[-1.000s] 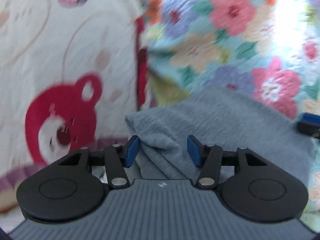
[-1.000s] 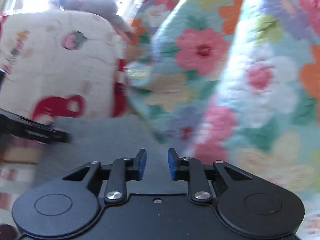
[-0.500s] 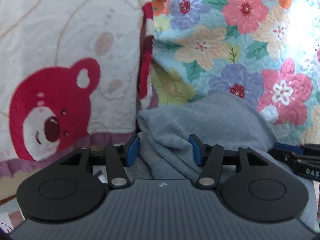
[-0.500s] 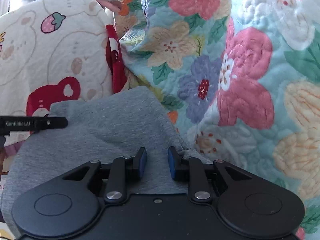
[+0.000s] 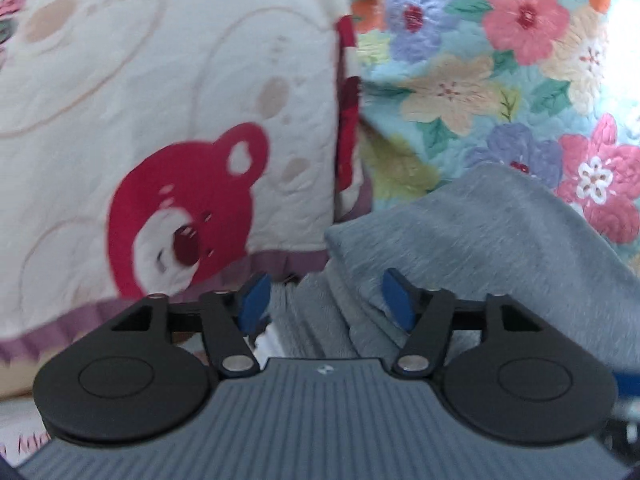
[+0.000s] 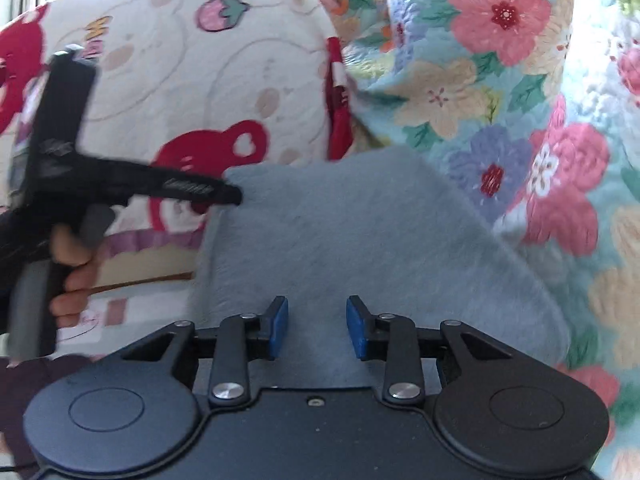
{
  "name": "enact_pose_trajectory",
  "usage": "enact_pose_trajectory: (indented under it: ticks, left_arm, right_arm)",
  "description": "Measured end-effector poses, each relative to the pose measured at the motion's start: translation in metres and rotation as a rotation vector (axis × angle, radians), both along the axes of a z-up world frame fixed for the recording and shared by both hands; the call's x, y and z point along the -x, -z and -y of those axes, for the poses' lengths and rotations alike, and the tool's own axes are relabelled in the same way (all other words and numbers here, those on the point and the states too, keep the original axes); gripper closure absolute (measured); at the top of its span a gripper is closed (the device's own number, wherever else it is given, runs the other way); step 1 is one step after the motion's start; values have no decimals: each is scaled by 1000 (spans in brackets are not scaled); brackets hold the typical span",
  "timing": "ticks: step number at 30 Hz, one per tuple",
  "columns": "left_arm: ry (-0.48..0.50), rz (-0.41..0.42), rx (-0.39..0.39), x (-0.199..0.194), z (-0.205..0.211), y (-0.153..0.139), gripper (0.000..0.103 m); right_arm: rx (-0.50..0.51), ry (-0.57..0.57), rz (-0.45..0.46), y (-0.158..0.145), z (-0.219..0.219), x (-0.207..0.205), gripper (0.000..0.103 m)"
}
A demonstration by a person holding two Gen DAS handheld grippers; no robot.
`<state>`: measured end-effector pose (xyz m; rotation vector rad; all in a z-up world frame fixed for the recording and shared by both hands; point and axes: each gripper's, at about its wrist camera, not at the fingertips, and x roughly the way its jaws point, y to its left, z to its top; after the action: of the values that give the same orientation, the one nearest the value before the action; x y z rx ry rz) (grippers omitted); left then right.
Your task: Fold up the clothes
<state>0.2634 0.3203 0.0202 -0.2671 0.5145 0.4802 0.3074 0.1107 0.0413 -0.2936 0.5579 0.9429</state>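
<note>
A grey garment (image 6: pixel 360 240) lies folded and flat on the floral quilt (image 6: pixel 500 80). In the left wrist view its folded left edge (image 5: pixel 460 248) runs down between my fingers. My left gripper (image 5: pixel 325 300) is open, its blue pads either side of that edge without pinching it. From the right wrist view, the left gripper (image 6: pixel 140 184) is held by a hand (image 6: pixel 72 272), and its tip is at the garment's far left corner. My right gripper (image 6: pixel 318 328) is open over the garment's near edge, with nothing clamped between its pads.
A white cushion with a red bear print (image 5: pixel 180 224) stands at the left, right against the garment. The floral quilt (image 5: pixel 500 80) rises behind and to the right. A purple trim (image 5: pixel 120 312) edges the cushion's bottom.
The right gripper's jaws have spread wider and it has drawn back from the garment. The left gripper has shifted left along the garment's edge. The garment now lies flatter.
</note>
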Motion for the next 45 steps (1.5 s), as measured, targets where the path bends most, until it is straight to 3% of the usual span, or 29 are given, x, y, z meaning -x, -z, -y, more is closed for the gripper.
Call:
enact_pose_trajectory:
  ticks: [2,6,10,15,17,19,21,25,27,36,45]
  left_arm:
    - [-7,-11,17,15,3,1,31]
    - [-4,-94,51,53,11,8,26]
    - [23,-143,84,99,34,9,23]
    - [4,-201,37,152,82,-7,13]
    - [55,-185,24,168,101,-15,8]
    - [82,-184,37,183,117,-19,2]
    - [95,-195,41,195,130,-22,2]
    - [86,-225,31,216,152,-28,1]
    - [98,-237,34,225,161,-31,0]
    - [151,-305,29,255,198,-34,0]
    - [199,-274,69,272,214,-22,0]
  right_arm:
    - [-6,-67,-53,0,12,12,65]
    - [47,-133,-37,-2,35,31,48]
    - [-10,-76,-158,-2,62,36,47]
    - [-40,-41,-137,-18,92,80,36]
    - [-47,-25,-183,-28,98,102,36]
    - [-75,-11,-139,-38,105,131,36]
    - [-114,20,-126,-45,113,154,36]
    - [-196,88,-205,-43,132,178,30]
    - [-173,115,-207,-36,139,192,24]
    - [-134,191,-151,-37,167,234,18]
    - [-95,222,-140,-42,175,249,17]
